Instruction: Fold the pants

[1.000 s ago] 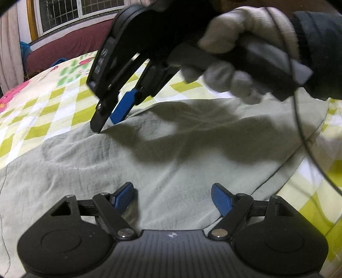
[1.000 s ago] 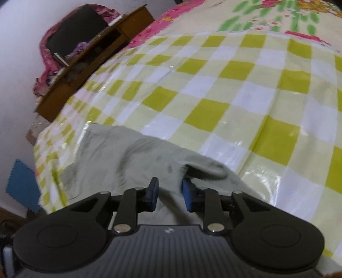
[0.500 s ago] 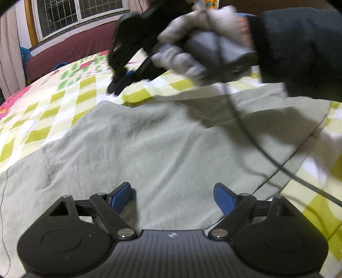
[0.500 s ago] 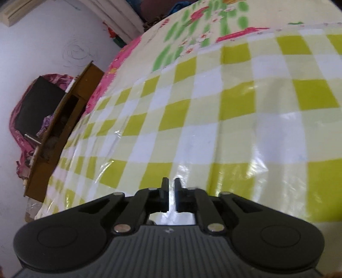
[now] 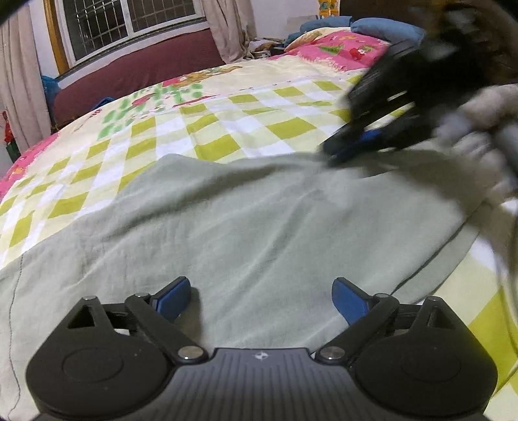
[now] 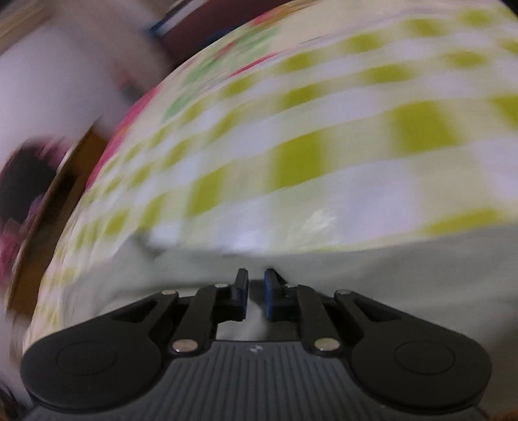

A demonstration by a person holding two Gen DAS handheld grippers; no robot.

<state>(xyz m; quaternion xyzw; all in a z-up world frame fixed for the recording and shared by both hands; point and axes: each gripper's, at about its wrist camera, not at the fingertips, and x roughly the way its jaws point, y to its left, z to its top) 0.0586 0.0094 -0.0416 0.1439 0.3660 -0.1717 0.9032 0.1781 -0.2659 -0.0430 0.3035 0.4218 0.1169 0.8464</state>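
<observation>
A bed (image 5: 226, 129) under a yellow-and-white checked cover (image 5: 285, 126) fills the room. Behind it stand a barred window (image 5: 129, 22), beige curtains (image 5: 226, 29) and a maroon headboard (image 5: 136, 74). A blurred wooden cabinet (image 6: 61, 194) stands against a white wall (image 6: 48, 81).

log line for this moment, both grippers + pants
task: fold pants | left gripper: open, over pants, not gripping | right gripper: nearly closed at far edge of pants, grip unclear (blur) | surface: checked bedsheet

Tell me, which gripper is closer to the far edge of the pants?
Right. The right gripper is at the far edge of the pants; the left gripper sits open over the near part.
</observation>
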